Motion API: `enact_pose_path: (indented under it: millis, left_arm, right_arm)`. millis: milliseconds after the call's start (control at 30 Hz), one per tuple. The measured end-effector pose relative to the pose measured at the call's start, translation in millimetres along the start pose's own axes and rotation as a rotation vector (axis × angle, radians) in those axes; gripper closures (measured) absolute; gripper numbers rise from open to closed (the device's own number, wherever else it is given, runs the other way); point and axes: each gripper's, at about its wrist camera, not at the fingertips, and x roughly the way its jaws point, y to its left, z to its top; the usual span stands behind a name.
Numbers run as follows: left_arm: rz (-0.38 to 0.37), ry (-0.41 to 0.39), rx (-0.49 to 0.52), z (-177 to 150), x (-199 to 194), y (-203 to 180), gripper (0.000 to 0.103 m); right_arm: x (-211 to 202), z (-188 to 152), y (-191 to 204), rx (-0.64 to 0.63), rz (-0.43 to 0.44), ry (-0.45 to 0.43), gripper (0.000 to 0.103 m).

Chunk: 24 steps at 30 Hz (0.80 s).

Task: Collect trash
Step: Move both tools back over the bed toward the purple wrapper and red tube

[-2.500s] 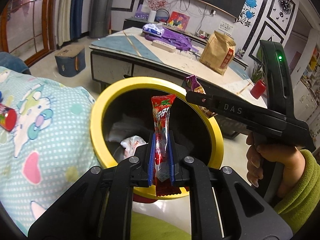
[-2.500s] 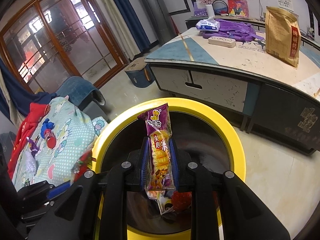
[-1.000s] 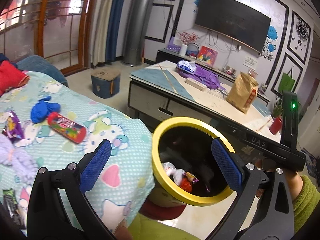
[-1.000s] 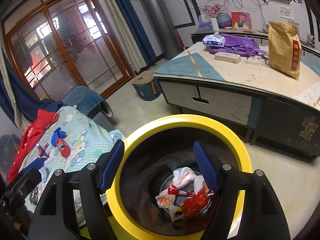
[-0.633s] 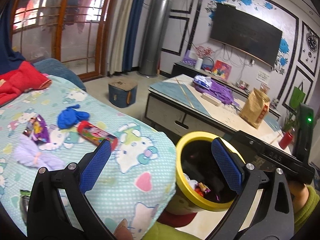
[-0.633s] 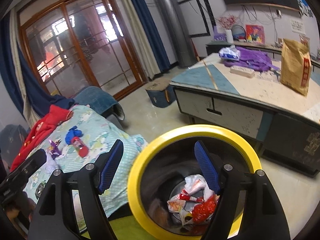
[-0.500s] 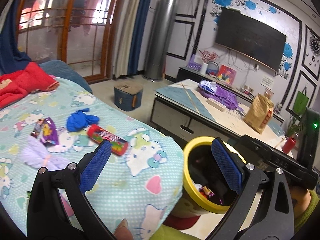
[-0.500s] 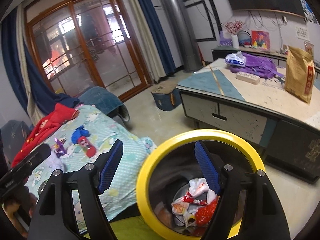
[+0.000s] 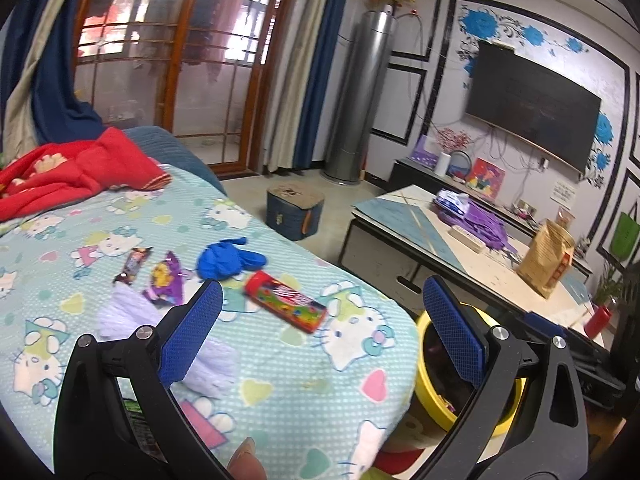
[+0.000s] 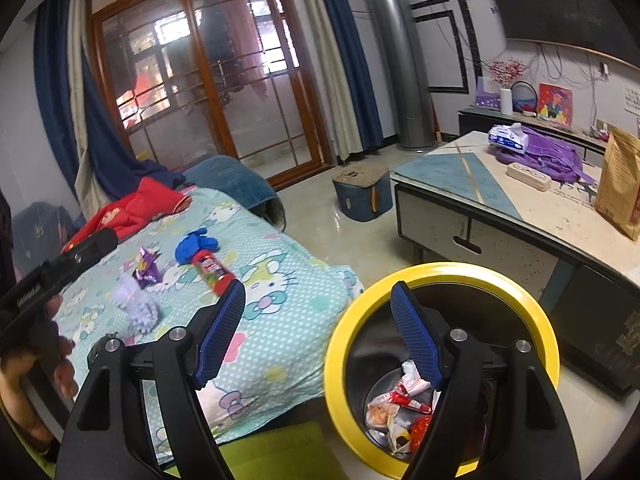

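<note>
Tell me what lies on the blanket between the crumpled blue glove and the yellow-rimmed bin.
A red candy tube lies between the crumpled blue glove and the yellow-rimmed bin; the left wrist view shows it best.

Place: home living room.
Wall: mounted TV with blue flower decals around it.
Furniture: low coffee table, sofa under a cartoon-cat blanket.
Doors: wood-framed glass sliders with blue curtains.
Corner: tall standing air conditioner.

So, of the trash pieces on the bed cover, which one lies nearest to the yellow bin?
The red candy tube, lying on its side. The blue glove and purple wrapper lie farther from the bin.
</note>
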Motion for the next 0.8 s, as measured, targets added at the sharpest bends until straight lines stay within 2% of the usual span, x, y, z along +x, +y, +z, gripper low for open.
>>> enact_pose_path:
  millis: [467, 800]
  left_arm:
    - [0.077, -0.021, -0.097, 6.3, -5.4, 54.9, 0.011]
    - [0.116, 0.043, -0.134, 7.7, 4.9, 94.9, 0.011]
  right_arm:
    - [20.1, -3.5, 48.3, -0.118, 0.050, 0.054, 0.028]
    - [47.0, -7.5, 86.0, -0.202, 0.089, 0.103, 0.027]
